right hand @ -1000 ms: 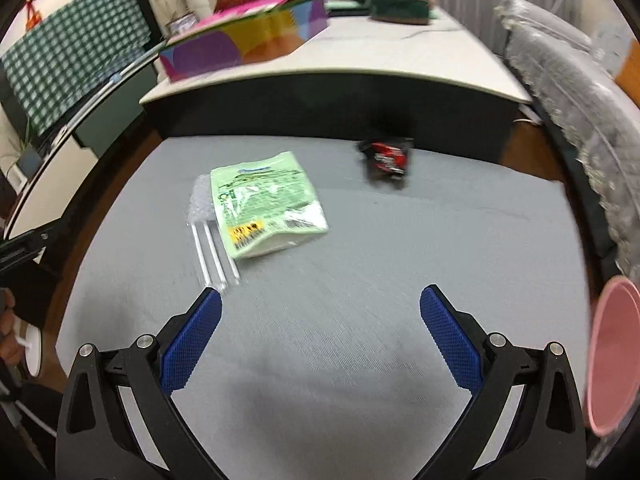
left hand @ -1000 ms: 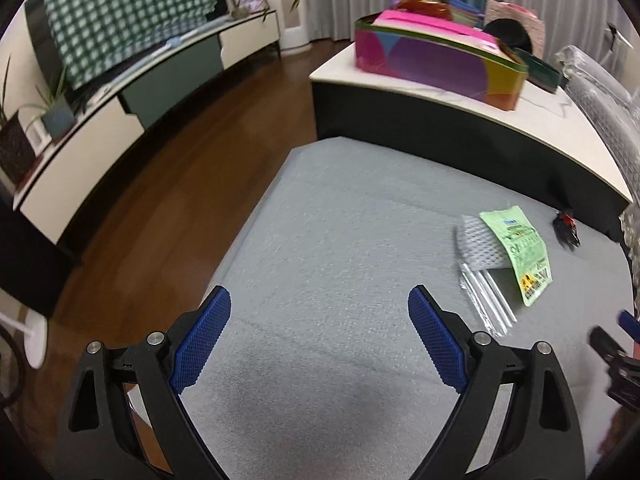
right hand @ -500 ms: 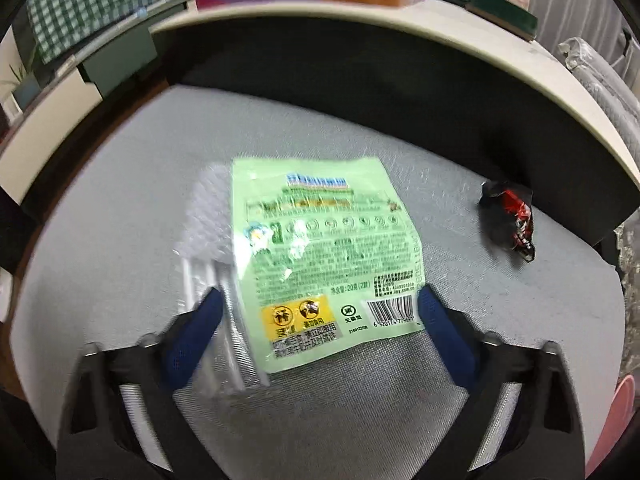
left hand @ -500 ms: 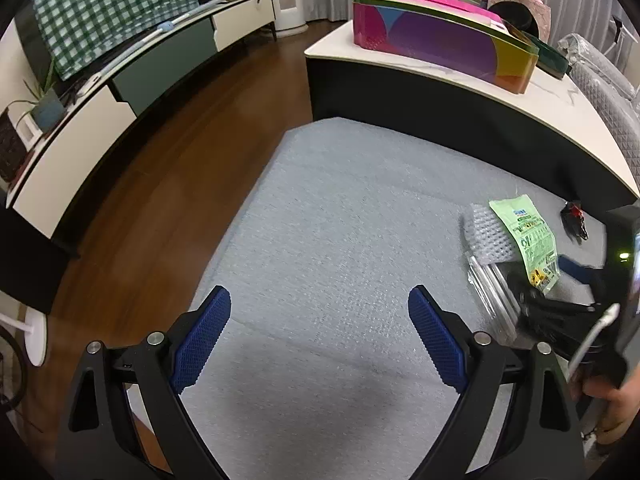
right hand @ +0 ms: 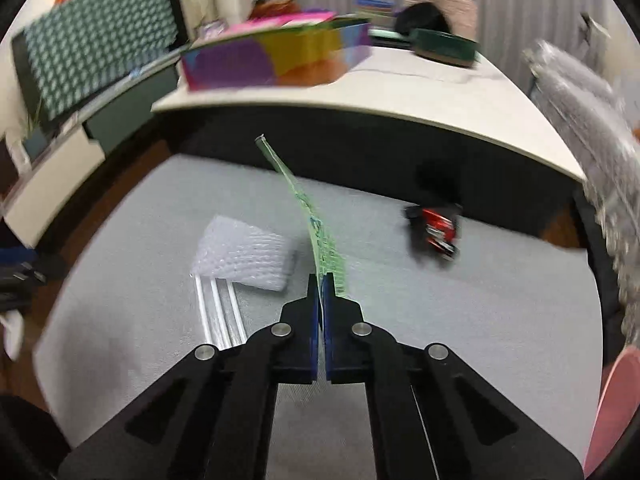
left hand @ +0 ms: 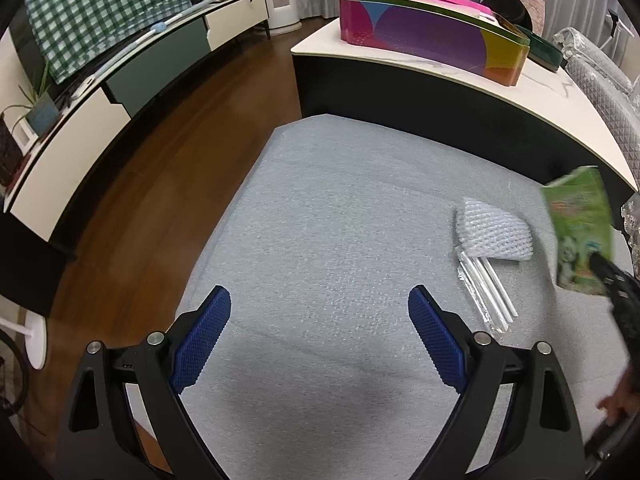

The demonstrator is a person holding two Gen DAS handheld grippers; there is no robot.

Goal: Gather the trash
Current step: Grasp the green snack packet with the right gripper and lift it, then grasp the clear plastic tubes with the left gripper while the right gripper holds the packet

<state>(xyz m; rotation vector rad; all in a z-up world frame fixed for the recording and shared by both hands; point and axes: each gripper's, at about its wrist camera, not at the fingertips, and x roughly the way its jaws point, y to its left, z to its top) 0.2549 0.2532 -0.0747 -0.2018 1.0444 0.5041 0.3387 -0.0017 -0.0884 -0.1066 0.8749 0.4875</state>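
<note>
The grey mat [left hand: 340, 220] is lying below both grippers. The left gripper [left hand: 320, 336] is hovering low over it, jaws spread wide and holding nothing. The right gripper [right hand: 320, 280], which was open around the green wrapper [right hand: 316, 232] half a second ago, is now pinching it edge-on, lifted above the white foam netting [right hand: 244, 256].

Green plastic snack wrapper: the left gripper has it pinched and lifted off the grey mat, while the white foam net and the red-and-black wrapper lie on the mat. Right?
Not quite: the right gripper pinches the green plastic snack wrapper, as the right wrist view shows. The left gripper is open and empty. The white foam net and red-and-black wrapper do lie on the grey mat.
</note>
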